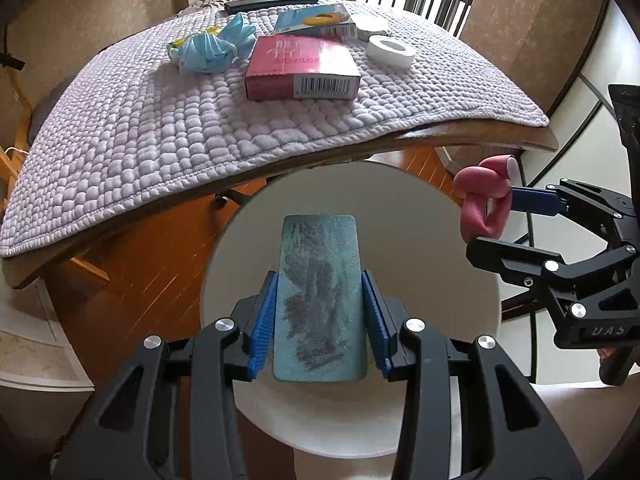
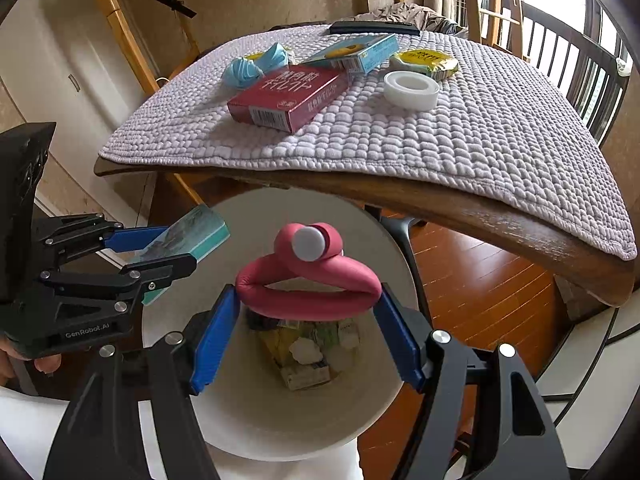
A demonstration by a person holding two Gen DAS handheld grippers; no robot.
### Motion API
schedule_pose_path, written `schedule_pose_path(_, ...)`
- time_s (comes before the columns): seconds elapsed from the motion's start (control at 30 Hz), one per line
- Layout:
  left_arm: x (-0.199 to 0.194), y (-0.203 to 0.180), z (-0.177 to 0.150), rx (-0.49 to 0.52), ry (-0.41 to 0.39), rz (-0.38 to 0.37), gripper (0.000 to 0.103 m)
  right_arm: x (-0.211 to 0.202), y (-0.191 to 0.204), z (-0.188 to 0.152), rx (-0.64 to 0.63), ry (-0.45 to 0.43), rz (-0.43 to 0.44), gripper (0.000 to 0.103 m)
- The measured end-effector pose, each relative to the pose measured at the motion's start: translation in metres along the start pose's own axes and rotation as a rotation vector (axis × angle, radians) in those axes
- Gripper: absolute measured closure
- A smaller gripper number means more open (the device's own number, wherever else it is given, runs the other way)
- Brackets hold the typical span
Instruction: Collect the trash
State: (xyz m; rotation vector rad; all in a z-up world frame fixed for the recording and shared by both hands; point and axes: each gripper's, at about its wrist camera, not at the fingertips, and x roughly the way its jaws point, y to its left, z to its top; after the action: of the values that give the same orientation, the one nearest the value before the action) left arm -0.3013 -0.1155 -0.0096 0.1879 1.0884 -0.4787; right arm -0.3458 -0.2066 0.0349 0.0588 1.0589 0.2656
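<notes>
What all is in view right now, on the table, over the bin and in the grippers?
Quilted mat: one, lilac, covering the wooden table.
Cardboard box: one, red-pink, near mat edge.
Flat carton: one, light blue, behind the red box.
Crumpled face masks: light blue, left of boxes.
Tape roll: one, white, right of red box.
Round wrapper: one, yellow, behind tape.
Waste bin: one, white, below table edge, trash inside.
Sanding block: one, teal, in left hand-held gripper.
Foam twist roller: one, pink, in right hand-held gripper.
</notes>
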Motion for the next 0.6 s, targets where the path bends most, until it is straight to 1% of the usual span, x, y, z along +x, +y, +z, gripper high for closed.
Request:
schedule_pose_path(0.17, 0.006, -0.002, -0.001, 0.008, 0.013, 0.013, 0.060, 0.006, 0.001, -0.002, -0.001, 0.015, 0.000, 0.035)
schedule_pose_path(0.6, 0.022, -0.004, 0.002, 0.008, 0.043, 0.019, 0.060, 0.021, 0.003, -0.003, -0.008, 0.049, 0.003, 0.035)
